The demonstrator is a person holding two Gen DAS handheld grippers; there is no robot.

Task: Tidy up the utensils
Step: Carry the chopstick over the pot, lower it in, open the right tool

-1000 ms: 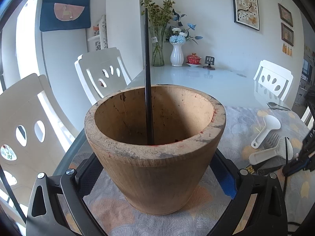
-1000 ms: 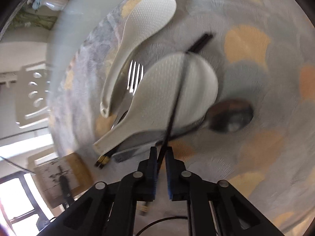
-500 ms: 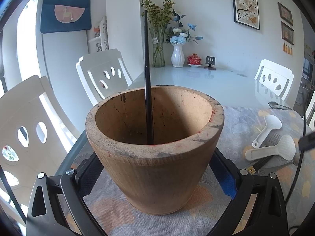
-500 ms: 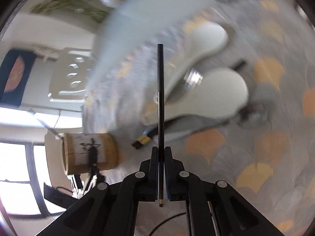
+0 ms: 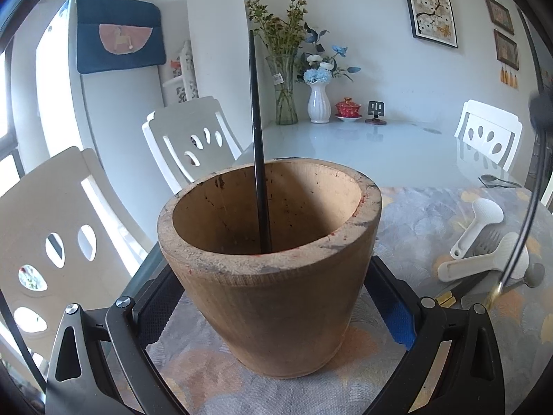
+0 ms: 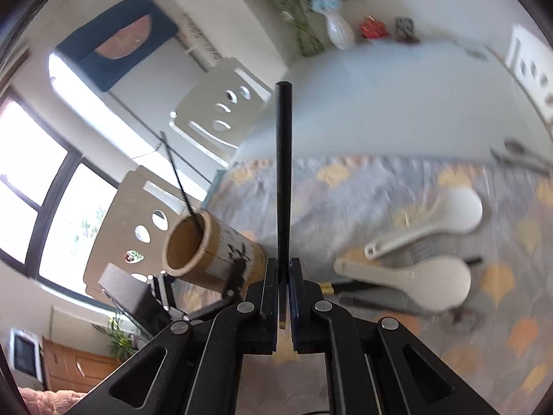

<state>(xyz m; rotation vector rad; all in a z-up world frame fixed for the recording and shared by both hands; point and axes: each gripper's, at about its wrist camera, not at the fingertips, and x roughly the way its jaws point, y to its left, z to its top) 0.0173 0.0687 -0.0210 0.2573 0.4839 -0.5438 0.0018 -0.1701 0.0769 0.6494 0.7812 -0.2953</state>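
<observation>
My right gripper (image 6: pixel 284 276) pinches a thin black chopstick (image 6: pixel 284 173) pointing twelve o'clock; the tan wooden holder (image 6: pixel 204 252), clasped by my wide-spread left gripper (image 5: pixel 273 311), lies at ten o'clock.

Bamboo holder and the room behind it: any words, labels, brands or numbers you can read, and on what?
None can be read.
Bamboo holder: black brush marks on its side, too blurred to tell whether they are writing.
Glass vase: small white tag, too small to read.
Wall scroll: a blossom painting, no lettering visible.
Black chopstick in the right gripper: plain, unmarked.
</observation>
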